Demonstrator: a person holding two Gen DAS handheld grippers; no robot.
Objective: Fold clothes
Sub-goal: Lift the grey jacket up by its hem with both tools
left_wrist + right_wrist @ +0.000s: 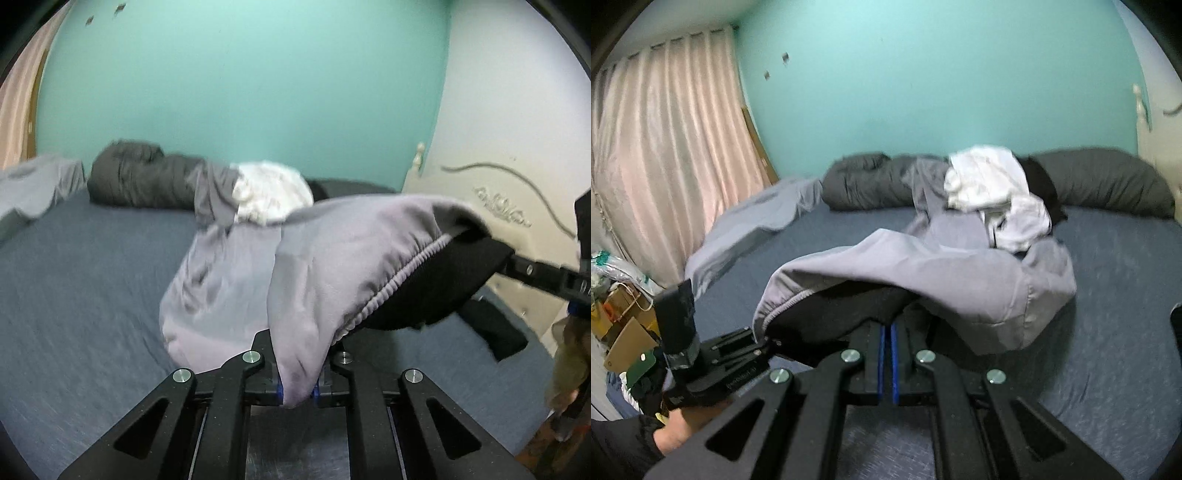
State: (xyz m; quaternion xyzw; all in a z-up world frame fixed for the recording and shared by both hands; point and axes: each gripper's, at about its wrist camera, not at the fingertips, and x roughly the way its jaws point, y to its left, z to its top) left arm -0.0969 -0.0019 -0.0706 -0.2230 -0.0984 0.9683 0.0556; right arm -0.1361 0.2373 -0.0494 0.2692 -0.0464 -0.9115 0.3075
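Readable text: none. The left gripper [764, 341], just left of the grey garment [923, 266], carries a faint line of small lettering along its black body, too blurred to make out. No labels, brands or numbers legible elsewhere.

A light grey garment [332, 258] with an elasticated edge and black lining hung lifted above the blue bed sheet [74, 295], stretched between two gripped points, its far end trailing onto the bed. Behind it lay a crumpled white garment [990, 184] atop more grey and black clothes.
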